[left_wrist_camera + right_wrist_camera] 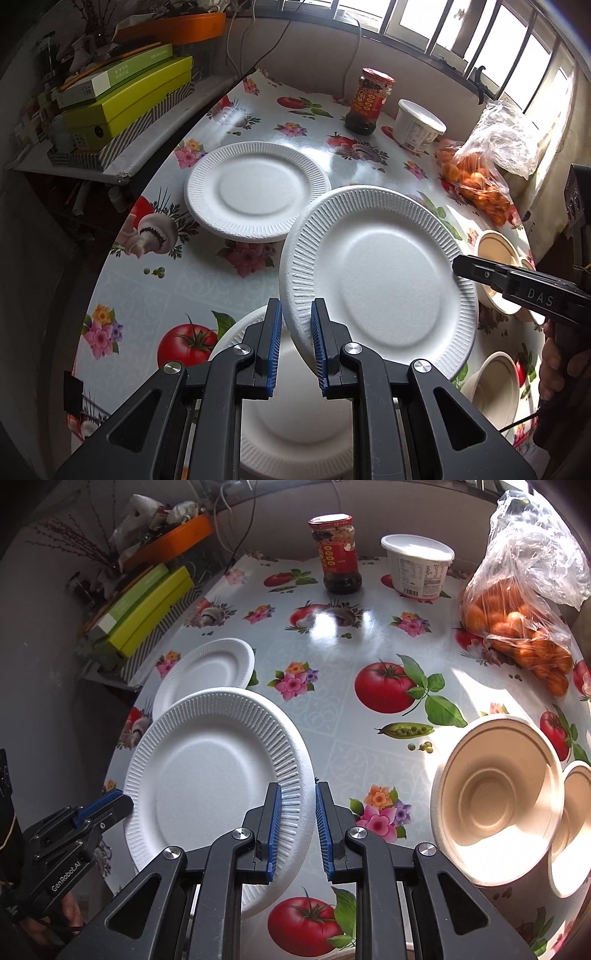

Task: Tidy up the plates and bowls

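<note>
We read the scene from the surface [332, 650], a round top under a glossy cloth printed with tomatoes and flowers, down to the smaller pieces. A white foam plate [373, 280], ribbed at the rim and smooth in the well, is carried tilted above the cloth: the left hand-held gripper [297, 347] pinches its near rim, and the right hand-held gripper [298, 827] pinches the opposite edge. A second foam plate [256, 192] lies flat further back, apparently raised on something beneath; a third plate [295, 424] rests below the left jaws. Two beige bowls [498, 801] stand apart at the right, not yet nested. We judge the task early: plates remain unstacked and bowls untouched. A sauce jar [338, 554], a lidded tub [419, 565] and a bag of oranges [517, 627] sit behind.
</note>
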Tool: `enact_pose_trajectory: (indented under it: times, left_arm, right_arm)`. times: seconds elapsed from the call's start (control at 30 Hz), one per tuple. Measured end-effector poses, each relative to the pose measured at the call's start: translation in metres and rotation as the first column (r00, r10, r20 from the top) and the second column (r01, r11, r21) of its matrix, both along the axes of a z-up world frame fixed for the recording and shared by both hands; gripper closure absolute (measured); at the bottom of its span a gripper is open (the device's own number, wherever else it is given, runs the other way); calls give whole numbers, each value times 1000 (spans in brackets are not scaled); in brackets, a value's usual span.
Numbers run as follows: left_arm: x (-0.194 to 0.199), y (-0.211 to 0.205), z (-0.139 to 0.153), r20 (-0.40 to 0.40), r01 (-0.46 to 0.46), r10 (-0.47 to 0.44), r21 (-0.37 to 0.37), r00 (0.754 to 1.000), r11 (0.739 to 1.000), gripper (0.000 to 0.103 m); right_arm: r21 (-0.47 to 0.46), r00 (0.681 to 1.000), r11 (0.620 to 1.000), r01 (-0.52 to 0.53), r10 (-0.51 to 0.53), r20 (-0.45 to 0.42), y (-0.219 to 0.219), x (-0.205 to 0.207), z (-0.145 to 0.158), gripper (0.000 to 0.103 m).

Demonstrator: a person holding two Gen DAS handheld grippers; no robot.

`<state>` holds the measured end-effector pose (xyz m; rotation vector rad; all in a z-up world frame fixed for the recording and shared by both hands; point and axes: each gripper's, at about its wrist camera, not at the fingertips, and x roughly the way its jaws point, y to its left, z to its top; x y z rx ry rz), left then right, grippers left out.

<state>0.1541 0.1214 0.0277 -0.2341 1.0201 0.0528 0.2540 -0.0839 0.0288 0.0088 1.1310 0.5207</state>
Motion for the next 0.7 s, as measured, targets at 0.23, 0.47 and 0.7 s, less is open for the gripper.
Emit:
enact_pose_trajectory:
  times: [0.23,0.47,0.7]
  left_arm:
    - [-22,5,1,13,-11,11,15,1000,1000,86]
    - [-43,13,-4,12,-29,29,21,1000,999,86]
    - [-61,19,-8,8,-41,41,23,999,999,86]
  right_arm:
    - [0,1000,1000,-23,23,9,7,-22,0,84]
    - [-4,998,999,-53,54,13,17,-42,-6,84]
    - [-3,997,997,-72,72,0,24,-56,-15,84]
